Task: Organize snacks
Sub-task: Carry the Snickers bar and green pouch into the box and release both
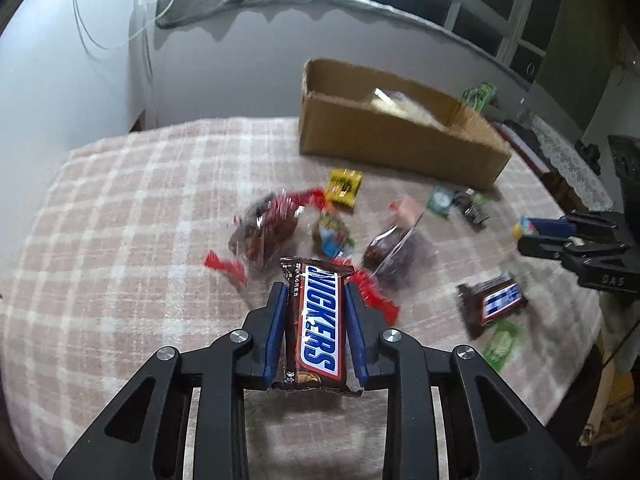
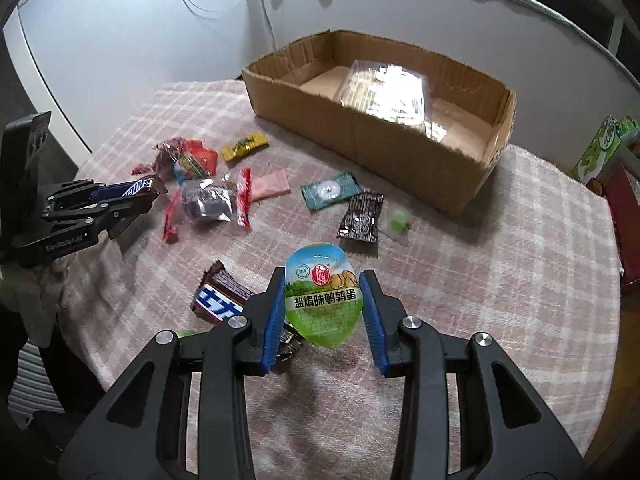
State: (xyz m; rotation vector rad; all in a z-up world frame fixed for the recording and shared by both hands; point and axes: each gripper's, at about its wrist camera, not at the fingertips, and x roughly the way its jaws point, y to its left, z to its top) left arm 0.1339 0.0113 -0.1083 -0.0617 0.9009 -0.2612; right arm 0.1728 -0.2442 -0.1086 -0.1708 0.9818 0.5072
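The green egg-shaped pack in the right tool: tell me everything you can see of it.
The green egg-shaped pack is a glossy sealed plastic pouch, pointed end away from the camera, printed with Chinese characters on a white band, a red badge and a landscape. It sits clamped between the blue pads of the right tool, lifted off the checked cloth.

Cardboard box [image 2: 372,136] at table's [image 2: 520,264] far side; loose snacks [image 2: 208,196] scattered before it.

The left claw [image 1: 316,324] clamps a Snickers bar [image 1: 318,320] lengthwise between its blue pads, above the checked cloth on the bench [image 1: 132,216]. Just beyond lie loose snacks, blurred. A second Snickers [image 1: 494,304] lies to the right. The cardboard box [image 1: 396,136] stands far right. The right claw [image 1: 560,236] enters at the right edge.
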